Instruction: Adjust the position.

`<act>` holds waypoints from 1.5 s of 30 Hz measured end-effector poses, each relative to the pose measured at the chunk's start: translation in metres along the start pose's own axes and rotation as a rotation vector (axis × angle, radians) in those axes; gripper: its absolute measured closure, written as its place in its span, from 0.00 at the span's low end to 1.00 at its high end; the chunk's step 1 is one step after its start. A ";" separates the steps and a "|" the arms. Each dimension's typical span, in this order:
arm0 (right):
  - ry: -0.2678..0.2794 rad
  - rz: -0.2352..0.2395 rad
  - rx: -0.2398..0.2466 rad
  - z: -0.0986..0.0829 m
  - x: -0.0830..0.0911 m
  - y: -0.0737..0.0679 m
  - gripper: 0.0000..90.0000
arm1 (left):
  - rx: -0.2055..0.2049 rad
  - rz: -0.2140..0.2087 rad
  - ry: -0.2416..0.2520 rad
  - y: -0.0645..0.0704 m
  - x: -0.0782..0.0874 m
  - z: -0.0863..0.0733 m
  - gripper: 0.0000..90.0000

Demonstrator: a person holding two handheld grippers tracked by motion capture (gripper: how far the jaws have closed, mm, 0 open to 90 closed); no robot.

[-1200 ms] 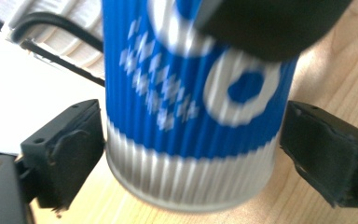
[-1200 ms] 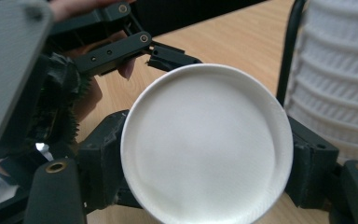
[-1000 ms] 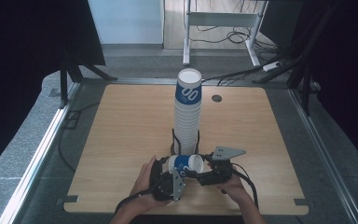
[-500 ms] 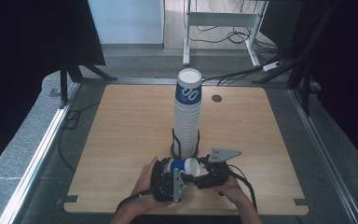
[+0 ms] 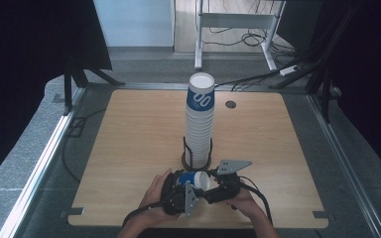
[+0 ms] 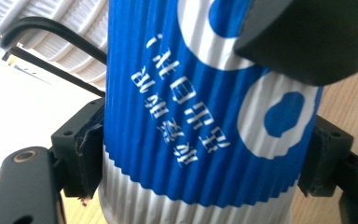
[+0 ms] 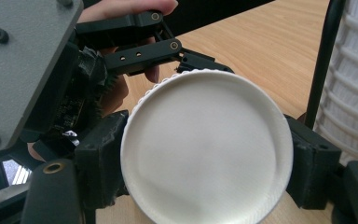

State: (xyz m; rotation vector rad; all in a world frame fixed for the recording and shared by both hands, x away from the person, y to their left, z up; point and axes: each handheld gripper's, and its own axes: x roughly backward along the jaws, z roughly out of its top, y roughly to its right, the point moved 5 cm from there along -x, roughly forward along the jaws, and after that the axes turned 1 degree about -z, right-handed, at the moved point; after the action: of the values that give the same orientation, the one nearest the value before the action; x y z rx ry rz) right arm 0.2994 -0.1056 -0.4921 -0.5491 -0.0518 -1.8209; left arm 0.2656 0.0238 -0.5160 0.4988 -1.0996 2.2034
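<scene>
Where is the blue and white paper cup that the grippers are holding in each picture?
High view: the blue and white cup lies on its side near the table's front edge, between the two grippers.
Left gripper view: its ribbed blue side sits between the black jaws.
Right gripper view: its round white end faces the camera, between the jaws.
Shared landmark: the tall stack of cups in its black wire holder, just behind the cup.

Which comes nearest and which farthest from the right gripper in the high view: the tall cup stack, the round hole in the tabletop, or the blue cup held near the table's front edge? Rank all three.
From the right gripper:
1. Blue cup, between its jaws, at the front.
2. Cup stack, mid-table, just behind.
3. Round hole, far side, back right.
</scene>
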 end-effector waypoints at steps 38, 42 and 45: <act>-0.519 -0.030 0.110 0.039 0.030 0.002 0.21 | -0.205 0.117 -0.031 -0.010 -0.002 0.021 0.21; -0.585 -0.020 0.138 0.040 0.022 -0.001 0.20 | -0.250 0.123 -0.054 -0.007 -0.002 0.023 0.21; -0.619 -0.015 0.148 0.039 0.017 0.001 0.20 | -0.184 0.126 0.029 0.000 -0.009 0.026 0.21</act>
State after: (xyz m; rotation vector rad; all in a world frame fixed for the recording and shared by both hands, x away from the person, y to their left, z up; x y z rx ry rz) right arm 0.3096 -0.1088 -0.4515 -0.9866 -0.6051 -1.5850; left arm 0.2736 -0.0004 -0.5063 0.3245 -1.3354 2.1811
